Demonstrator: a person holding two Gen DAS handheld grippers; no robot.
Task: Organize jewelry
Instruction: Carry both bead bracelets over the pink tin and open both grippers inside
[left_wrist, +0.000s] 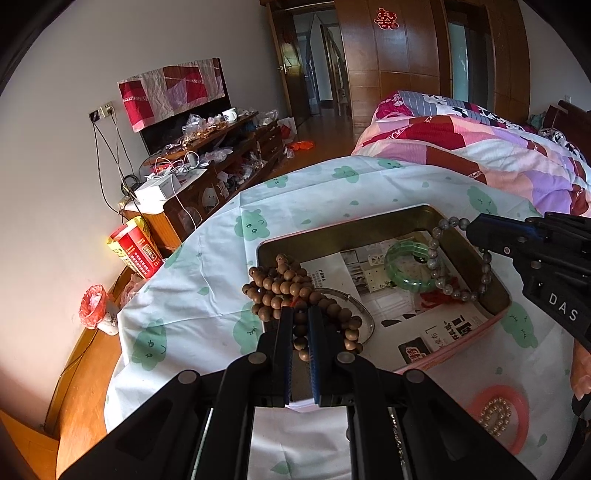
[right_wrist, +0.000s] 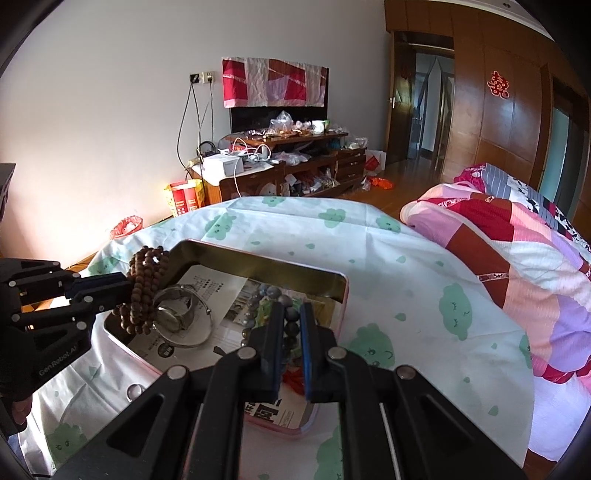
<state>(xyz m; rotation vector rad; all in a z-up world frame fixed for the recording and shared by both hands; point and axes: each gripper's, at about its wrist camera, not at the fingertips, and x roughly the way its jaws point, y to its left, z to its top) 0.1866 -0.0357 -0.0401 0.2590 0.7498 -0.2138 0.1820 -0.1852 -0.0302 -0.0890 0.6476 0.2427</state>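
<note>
A shallow metal tin lined with printed paper sits on the surface, which is draped in a white cloth with green cloud shapes; everything else is placed against that tin.

The left gripper is closed down on a bundle of brown wooden prayer beads, its jaws nearly together with strands pinched between them. The bundle hangs over the tin's left edge — how many loops it makes is hard to tell, as the gripper's fingers cover the lower part.

The right gripper is likewise almost shut, clamped on a grey stone bead bracelet that dangles over the tin's right side. From its own camera the bracelet is mostly masked by the jaws.

Inside the tin, toward the right, lies a green jade bangle, with something red beside it that I can't make out. Near the tin's left side, under the wooden beads, rests a silver wristwatch with a thin silver bangle partly beneath it.

In front of the tin on the cloth sits a pink ring-shaped dish with small pearly beads, cut off by the right gripper's body. A bed with a patchwork quilt lies beyond the tin.
</note>
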